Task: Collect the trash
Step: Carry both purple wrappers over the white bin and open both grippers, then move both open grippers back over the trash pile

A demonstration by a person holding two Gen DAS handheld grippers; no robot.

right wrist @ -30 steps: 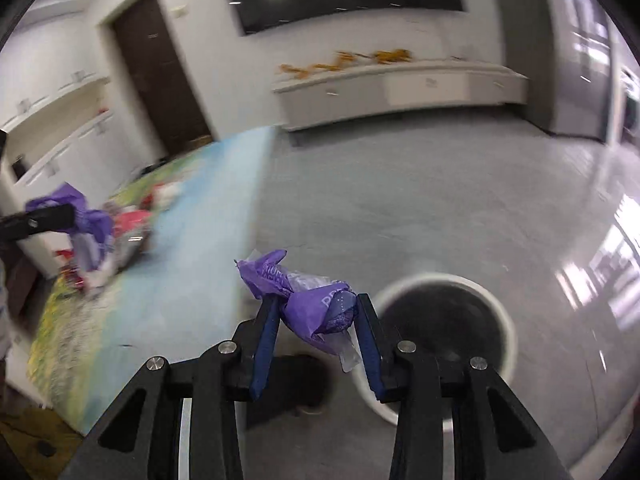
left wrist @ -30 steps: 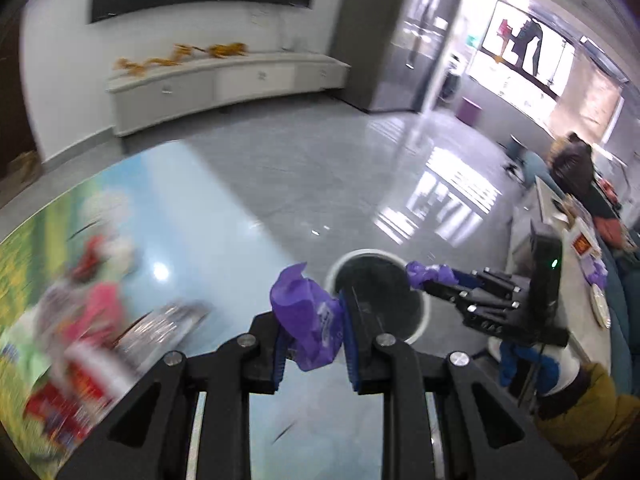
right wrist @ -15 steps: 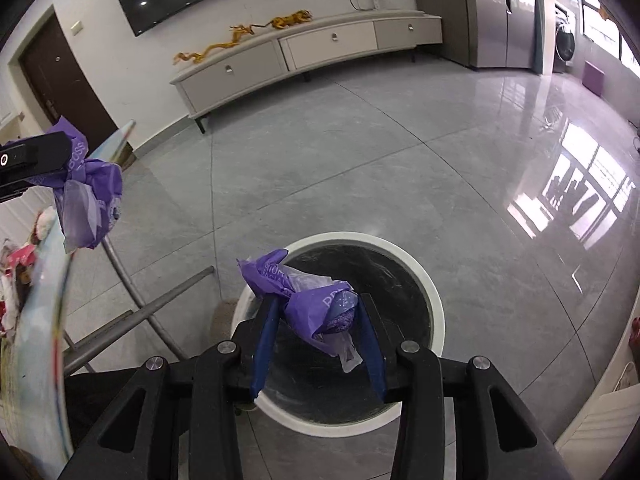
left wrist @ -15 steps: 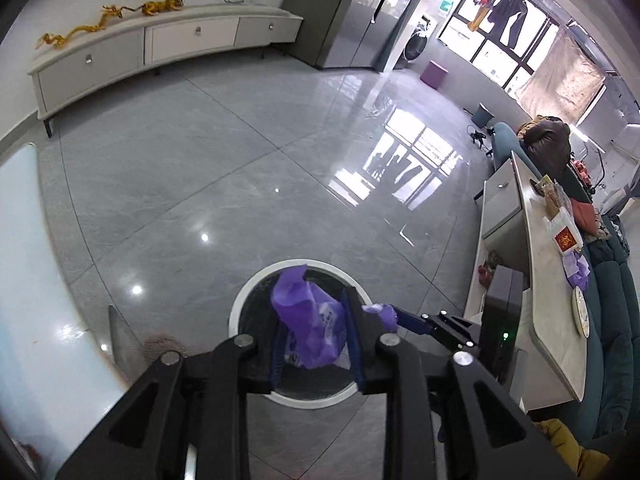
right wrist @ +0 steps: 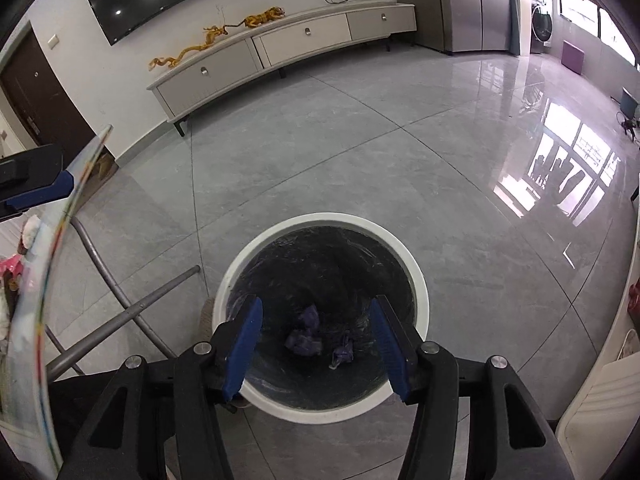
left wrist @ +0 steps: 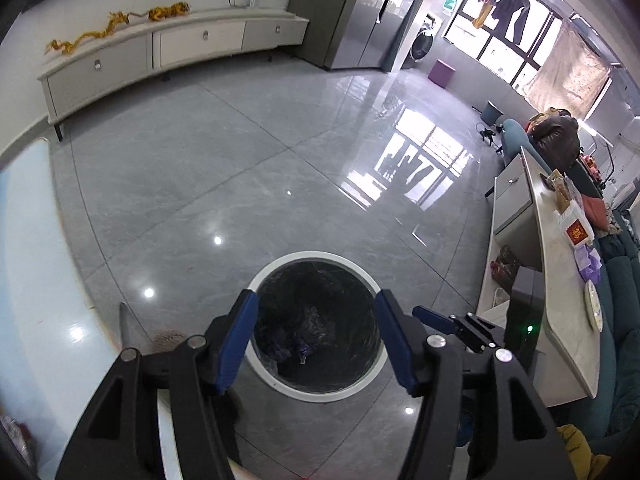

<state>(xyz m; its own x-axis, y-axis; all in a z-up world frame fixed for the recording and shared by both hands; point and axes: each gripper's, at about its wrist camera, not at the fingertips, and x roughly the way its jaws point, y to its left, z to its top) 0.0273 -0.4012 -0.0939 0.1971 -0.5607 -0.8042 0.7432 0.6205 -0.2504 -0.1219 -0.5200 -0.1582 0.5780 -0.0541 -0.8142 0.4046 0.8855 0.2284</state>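
A: Where is the trash at this moment?

B: The purple wrappers (right wrist: 305, 341) lie at the bottom of the bin (right wrist: 416, 276), which has a white rim and a black liner. In the right wrist view they show directly between and below the jaws. In the left wrist view they are also between the jaws, but darker and harder to see (left wrist: 294, 346).

A: How many pieces do you count?

B: About three purple lumps in the right wrist view: one higher, one in the middle, one a little toward the right jaw. I cannot say whether two of them are one piece. There is one bin.

A: And the jaws?

B: The left gripper (left wrist: 316, 344) has its jaws wide apart and nothing between them. The right gripper (right wrist: 316, 350) is the same, apart and empty. Both hover above the mouth of the bin.

A: What could go wrong from here?

B: I think little for these pieces, they are inside. But the bench (right wrist: 28, 320), past the left jaw of the right gripper, seems to carry more colourful items, blurred at the edge. Its metal legs (right wrist: 132, 308) stand just beside the bin, so a careless swing toward the bench could knock a gripper on them or push the bin.
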